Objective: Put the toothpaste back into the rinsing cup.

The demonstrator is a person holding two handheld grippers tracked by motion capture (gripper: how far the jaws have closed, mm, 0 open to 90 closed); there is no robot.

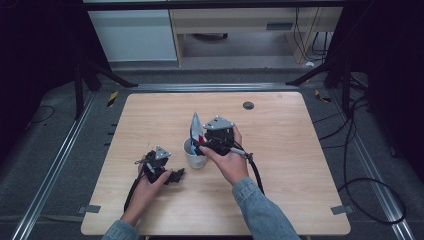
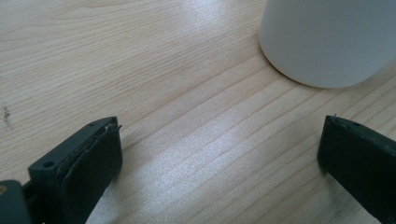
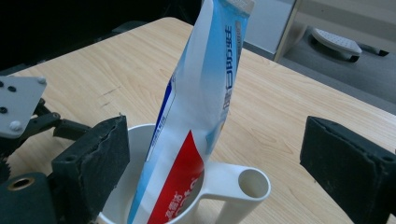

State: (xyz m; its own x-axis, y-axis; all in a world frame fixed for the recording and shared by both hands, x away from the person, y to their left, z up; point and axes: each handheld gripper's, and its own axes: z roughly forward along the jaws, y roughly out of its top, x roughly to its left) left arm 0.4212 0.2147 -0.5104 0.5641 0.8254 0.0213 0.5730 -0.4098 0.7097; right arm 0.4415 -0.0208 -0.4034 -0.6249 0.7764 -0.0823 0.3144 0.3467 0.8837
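We see a light wooden table (image 1: 280, 150) with rounded corners and a small dark round cap (image 1: 248, 105) set in its top near the far edge. A white cup (image 1: 192, 157) stands on it near the middle. The left gripper (image 1: 175, 176) rests low on the wood, just beside the cup.

Even overhead light, dark surrounds; glare sheen on table (image 2: 196, 154); close-ups slightly soft, no strong shadows.

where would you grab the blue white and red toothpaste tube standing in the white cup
Grip the blue, white and red toothpaste tube by its flat upper half, above the white plastic cup's rim. Come from above, pads on its broad faces: it leans crimped end up, lower part inside.
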